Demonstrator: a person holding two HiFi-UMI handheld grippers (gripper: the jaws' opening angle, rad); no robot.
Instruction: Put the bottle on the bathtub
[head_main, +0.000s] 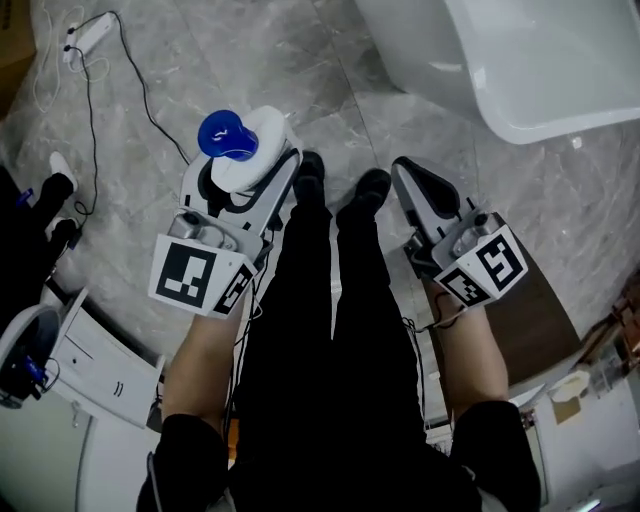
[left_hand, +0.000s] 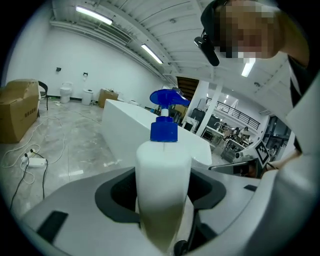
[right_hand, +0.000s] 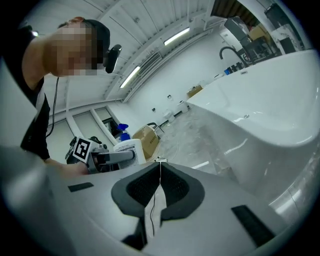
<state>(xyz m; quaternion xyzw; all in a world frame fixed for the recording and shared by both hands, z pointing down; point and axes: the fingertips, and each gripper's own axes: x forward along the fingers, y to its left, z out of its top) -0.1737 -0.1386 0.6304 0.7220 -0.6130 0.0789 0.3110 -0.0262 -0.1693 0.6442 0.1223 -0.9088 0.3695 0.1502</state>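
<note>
A white bottle with a blue spray cap stands upright between the jaws of my left gripper, which is shut on it. In the head view it hangs at my left side, above the floor and in front of my left leg. My right gripper is at my right side, its two dark pads pressed together with nothing between them. The white bathtub lies ahead to the upper right, apart from both grippers. From the right gripper view the bathtub fills the right side, with the bottle at the left.
A white power strip with a black cable lies on the grey marble floor at the upper left. A cardboard box stands far left in the left gripper view. White equipment sits at my lower left, and my own legs are between the grippers.
</note>
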